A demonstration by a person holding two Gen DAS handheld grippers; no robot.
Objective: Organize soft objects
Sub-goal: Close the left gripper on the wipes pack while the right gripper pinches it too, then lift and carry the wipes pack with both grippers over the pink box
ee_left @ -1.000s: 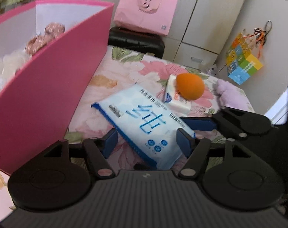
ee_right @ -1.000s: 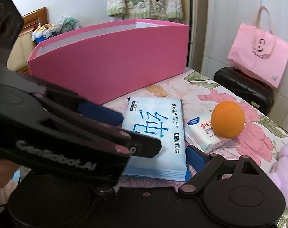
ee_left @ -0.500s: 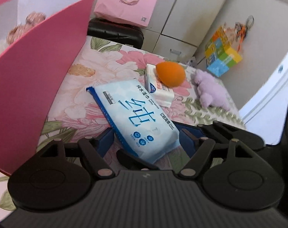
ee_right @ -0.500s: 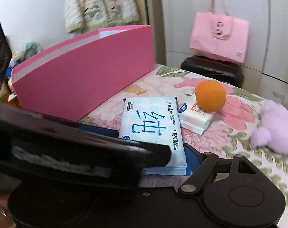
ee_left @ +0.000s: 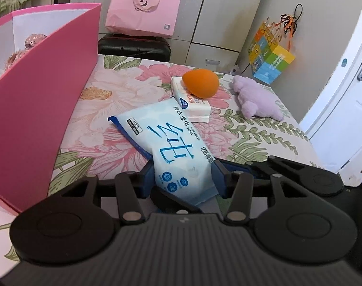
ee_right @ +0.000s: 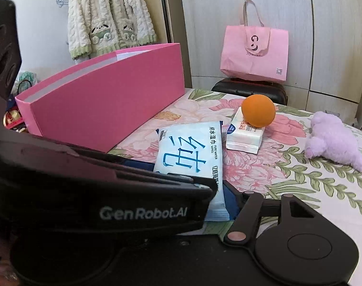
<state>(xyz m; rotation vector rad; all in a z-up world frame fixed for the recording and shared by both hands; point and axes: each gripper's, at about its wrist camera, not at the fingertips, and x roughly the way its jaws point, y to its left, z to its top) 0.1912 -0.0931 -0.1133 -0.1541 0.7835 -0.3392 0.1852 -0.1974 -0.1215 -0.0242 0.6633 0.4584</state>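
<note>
A light-blue wet-wipes pack [ee_left: 171,147] lies on the flowered bed cover. My left gripper [ee_left: 183,178] has its blue pads against both sides of the pack's near end. The pack also shows in the right wrist view [ee_right: 190,157]. My right gripper [ee_right: 188,197] is beside and under the left one; its left finger is hidden by the left gripper's body. An orange sponge egg [ee_left: 201,83] rests on a small white tissue pack [ee_left: 191,103]. A purple plush toy [ee_left: 257,101] lies to the right. A pink box [ee_left: 37,109] stands at the left with soft items inside.
A pink shopping bag [ee_left: 142,4] sits on a black case [ee_left: 133,46] behind the bed. A colourful gift bag [ee_left: 269,54] hangs at the right wall by a white door. A knitted cardigan [ee_right: 109,16] hangs behind the box.
My left gripper has slid forward around the wipes pack and its pads have closed in on the pack's sides. The right gripper stays close alongside.
</note>
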